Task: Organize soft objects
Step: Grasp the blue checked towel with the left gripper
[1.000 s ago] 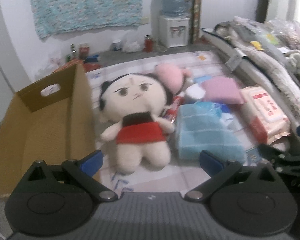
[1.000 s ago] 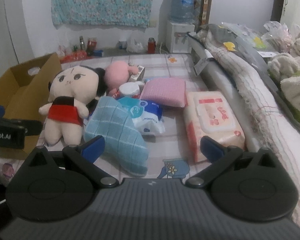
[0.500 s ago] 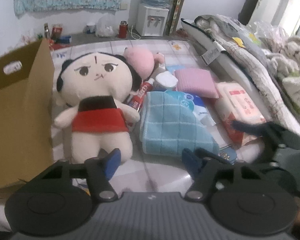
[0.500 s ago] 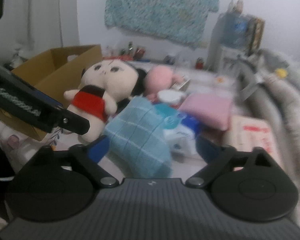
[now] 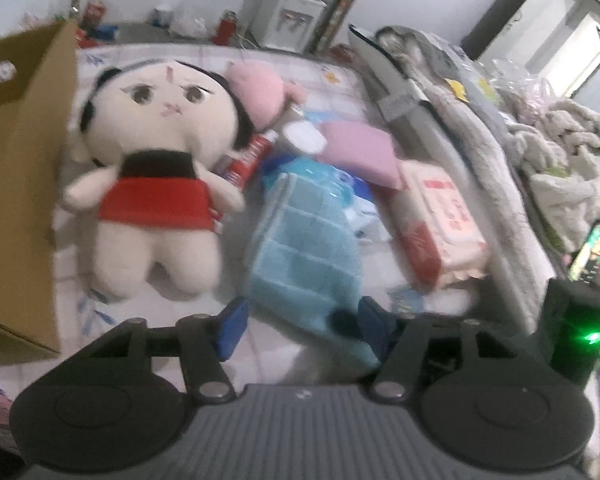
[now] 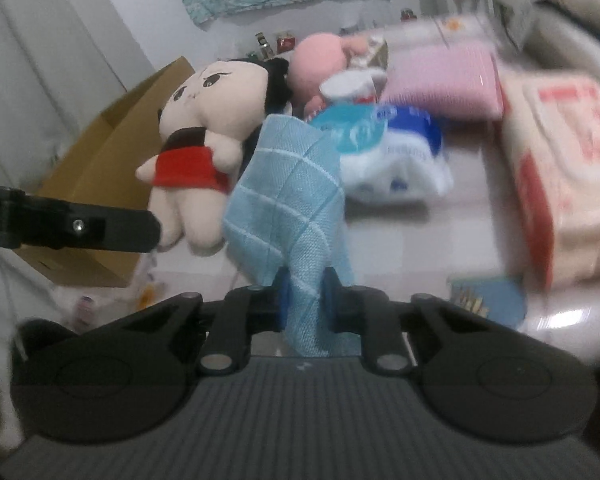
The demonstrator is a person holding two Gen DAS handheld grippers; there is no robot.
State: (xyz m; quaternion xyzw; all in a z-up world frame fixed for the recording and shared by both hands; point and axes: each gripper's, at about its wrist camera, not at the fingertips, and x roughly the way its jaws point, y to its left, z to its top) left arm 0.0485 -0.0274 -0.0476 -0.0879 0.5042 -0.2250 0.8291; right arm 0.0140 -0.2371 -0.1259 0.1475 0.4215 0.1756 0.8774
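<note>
Far left of both claws, the box [image 5: 16, 184] looks empty, so sorting has barely begun. The left claw [image 5: 300, 320] hangs open. The doll [image 6: 204, 120] lies ahead-left, untouched. The right claw [image 6: 305, 304] pinches the blue towel [image 6: 288, 200], lifting it.

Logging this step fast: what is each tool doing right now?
Left tool: open, holding nothing.
Right tool: shut on the blue towel.
</note>
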